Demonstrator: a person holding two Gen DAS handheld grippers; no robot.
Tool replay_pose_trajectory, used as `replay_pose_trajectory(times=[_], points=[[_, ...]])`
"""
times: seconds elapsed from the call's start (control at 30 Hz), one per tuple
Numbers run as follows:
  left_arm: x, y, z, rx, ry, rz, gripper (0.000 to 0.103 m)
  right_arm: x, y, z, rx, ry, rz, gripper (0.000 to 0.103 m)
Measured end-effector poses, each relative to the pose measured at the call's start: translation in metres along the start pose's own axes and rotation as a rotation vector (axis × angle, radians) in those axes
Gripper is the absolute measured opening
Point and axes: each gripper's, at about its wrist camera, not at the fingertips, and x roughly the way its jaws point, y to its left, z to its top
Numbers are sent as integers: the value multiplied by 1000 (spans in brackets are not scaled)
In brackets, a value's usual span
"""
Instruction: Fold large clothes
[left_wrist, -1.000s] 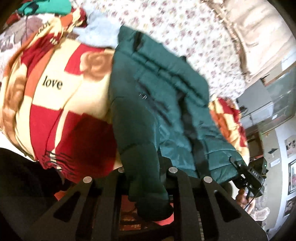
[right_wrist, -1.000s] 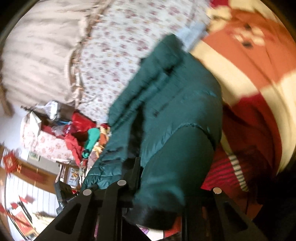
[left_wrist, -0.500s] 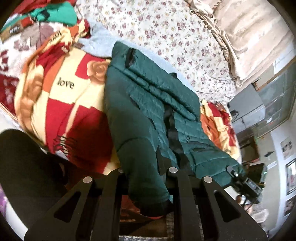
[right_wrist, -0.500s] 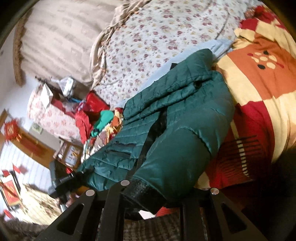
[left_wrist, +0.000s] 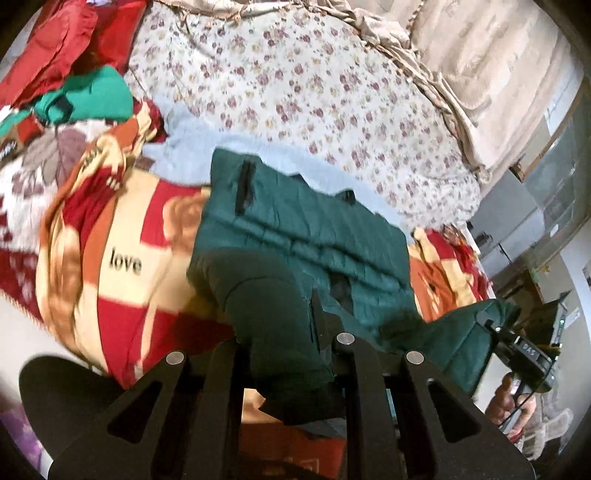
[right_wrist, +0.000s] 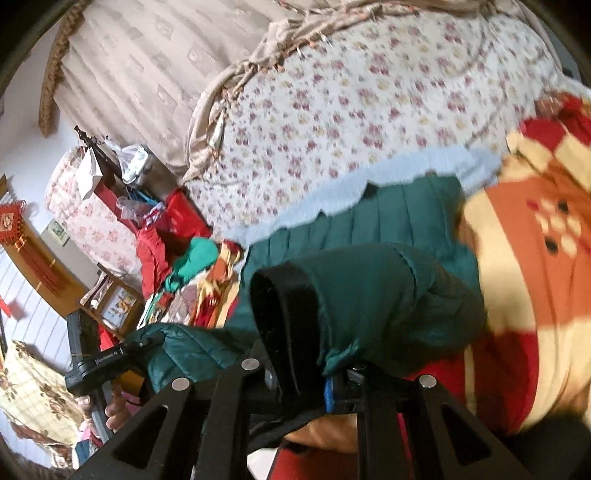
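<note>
A dark green quilted puffer jacket (left_wrist: 314, 236) is lying across a bed, over a red, cream and orange blanket (left_wrist: 122, 258) printed with roses and the word "love". Beyond the jacket's far edge a pale blue sheet (left_wrist: 192, 147) is showing, and past that a white floral quilt (left_wrist: 314, 96) is reaching toward the beige padded headboard (left_wrist: 480, 55). The left gripper (left_wrist: 291, 369) is clenching one sleeve of the jacket (left_wrist: 273, 325), with the dark cuff hanging down between its black fingers. The right gripper (right_wrist: 306, 373) is clamping the other sleeve (right_wrist: 376, 291); its jaws have just been closing, and the black ribbed cuff (right_wrist: 284, 325) is standing pinched between them. Both sleeves are being held up off the blanket near the bed's near edge while the body of the jacket is resting behind them. In each view the opposite gripper is appearing at the side, gripped by a bare hand (left_wrist: 509, 402). At the far corner of the bed, red clothes (left_wrist: 70, 40) and a bright green garment (left_wrist: 85, 96) are piled together.
</note>
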Motion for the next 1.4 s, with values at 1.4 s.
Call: replay_pose_trajectory(times=[1.4], points=[[239, 47, 205, -188, 154, 42, 33, 229, -146, 162, 184, 99, -337, 33]])
